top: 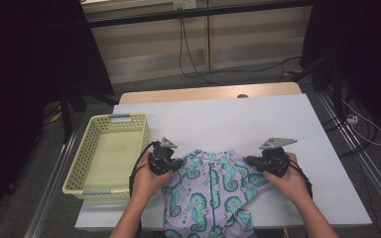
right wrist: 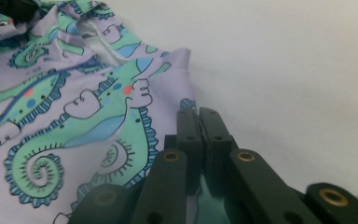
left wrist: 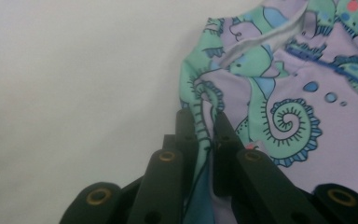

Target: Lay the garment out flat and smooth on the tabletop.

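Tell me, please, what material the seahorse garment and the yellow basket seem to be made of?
The seahorse garment looks like thin, smooth stretch fabric, perhaps swimwear knit: it folds softly and carries a sharp printed pattern. The yellow basket looks like moulded plastic with a matt finish: its walls are a regular grid of small holes.

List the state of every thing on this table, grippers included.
left gripper: shut on the garment's edge.
right gripper: shut on the garment's opposite edge.
seahorse-print garment: lying on the table, rumpled, hanging over the near edge.
yellow basket: upright, empty.
table: covered in white.
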`<state>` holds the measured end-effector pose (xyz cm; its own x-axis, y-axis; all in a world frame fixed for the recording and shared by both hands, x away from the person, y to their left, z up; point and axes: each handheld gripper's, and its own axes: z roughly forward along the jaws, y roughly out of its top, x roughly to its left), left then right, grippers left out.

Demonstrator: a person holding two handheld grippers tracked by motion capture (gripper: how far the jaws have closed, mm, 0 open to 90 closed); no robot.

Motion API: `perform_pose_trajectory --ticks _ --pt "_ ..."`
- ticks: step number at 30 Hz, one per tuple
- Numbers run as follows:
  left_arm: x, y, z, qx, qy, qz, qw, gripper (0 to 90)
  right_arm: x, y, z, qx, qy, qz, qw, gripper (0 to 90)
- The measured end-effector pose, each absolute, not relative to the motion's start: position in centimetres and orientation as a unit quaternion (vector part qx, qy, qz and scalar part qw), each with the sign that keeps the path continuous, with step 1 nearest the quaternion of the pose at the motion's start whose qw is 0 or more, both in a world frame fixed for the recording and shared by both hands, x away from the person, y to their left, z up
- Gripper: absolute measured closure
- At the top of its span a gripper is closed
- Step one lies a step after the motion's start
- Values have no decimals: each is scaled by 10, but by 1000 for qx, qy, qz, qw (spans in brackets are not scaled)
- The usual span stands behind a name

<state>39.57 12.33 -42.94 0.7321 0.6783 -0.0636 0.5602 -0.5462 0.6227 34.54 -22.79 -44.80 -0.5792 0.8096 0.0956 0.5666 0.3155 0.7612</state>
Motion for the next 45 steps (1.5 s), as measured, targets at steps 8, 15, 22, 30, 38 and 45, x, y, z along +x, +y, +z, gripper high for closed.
perform_pose_trajectory --ticks 8,15,22,30,38,45 --pt "395 131 -415 858 355 106 356 855 343 -242 -434 443 768 426 180 891" --pt "395 131 -402 851 346 114 378 856 337 -250 -420 444 749 451 196 892" --pt "398 128 -390 854 335 115 381 856 332 -252 -411 437 744 460 210 892" --pt "406 126 -376 851 335 130 383 857 340 -253 -403 431 746 457 221 892" --pt "418 121 -362 848 331 149 387 857 352 -256 -388 430 740 455 244 892" --pt "446 112 -361 841 336 151 396 858 381 -259 -372 447 738 433 262 893"
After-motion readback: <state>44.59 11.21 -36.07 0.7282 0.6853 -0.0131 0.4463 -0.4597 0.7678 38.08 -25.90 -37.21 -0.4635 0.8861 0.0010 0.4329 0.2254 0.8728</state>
